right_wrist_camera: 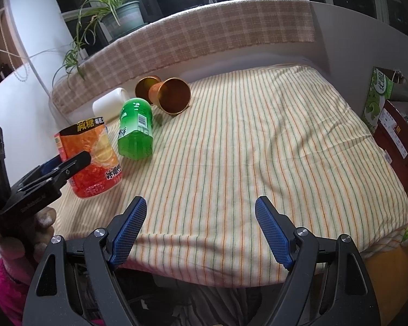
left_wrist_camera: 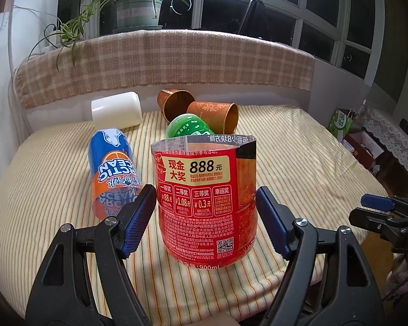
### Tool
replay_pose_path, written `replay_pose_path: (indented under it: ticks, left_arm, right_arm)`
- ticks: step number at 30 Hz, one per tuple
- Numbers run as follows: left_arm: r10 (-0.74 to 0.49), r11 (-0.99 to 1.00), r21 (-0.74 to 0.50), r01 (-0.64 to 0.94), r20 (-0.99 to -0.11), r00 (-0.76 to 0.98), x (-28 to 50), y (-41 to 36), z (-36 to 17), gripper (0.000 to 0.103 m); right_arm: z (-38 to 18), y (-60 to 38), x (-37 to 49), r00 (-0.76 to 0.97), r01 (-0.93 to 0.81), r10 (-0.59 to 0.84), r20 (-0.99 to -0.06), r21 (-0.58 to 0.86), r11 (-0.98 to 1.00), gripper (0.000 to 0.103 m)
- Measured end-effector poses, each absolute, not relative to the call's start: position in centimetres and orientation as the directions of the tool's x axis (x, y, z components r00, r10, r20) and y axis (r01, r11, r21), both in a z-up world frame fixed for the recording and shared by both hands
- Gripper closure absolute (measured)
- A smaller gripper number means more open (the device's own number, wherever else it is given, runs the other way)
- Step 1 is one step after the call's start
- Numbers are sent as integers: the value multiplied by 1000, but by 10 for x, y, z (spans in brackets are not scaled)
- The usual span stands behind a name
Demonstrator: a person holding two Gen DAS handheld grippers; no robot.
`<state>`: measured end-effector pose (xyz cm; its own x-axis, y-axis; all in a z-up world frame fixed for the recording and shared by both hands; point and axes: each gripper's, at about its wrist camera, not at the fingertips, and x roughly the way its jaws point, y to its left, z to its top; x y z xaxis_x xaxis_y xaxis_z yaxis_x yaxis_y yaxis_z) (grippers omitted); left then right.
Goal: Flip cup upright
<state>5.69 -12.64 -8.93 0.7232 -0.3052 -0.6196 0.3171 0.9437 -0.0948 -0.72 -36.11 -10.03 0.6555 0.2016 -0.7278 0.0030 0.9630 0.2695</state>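
Between wide left tongs (left_wrist_camera: 206, 218): red cut-bottle cup (left_wrist_camera: 205, 198) upright, mouth up; right tongs (right_wrist_camera: 201, 232) wide, empty.

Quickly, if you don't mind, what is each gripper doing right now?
Left gripper: open, jaws either side of the upright red cup, not gripping it.
Right gripper: open, holding nothing.
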Motion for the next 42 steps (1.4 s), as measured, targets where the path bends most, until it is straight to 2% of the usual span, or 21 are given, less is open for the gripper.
replay_pose_path:
  ticks: [14, 22, 25, 37, 42]
  left_arm:
    - [-323, 936, -100, 339, -628, 708, 52, -122, -101, 26]
    - [-366, 916, -130, 380, -660, 656, 45, -119, -103, 25]
    - [-382, 907, -142, 397, -674, 632, 43, -119, -103, 15]
    - [-376, 915, -147, 375, -645, 665, 20, -98, -89, 13]
    - [-322, 940, -108, 324, -600, 733, 2, -81, -74, 13]
  right_arm:
    - [-100, -357, -8, 654, -1, 201, -730, 264, 965, 21]
    - [-98, -355, -8, 656, -5, 199, -729, 259, 966, 21]
    - [-98, -352, -9, 656, -10, 202, -727, 259, 966, 21]
    - [-83, -340, -18, 710, -50, 198, -675, 233, 971, 21]
    - [-75, -335, -22, 747, -49, 172, -642, 205, 977, 21]
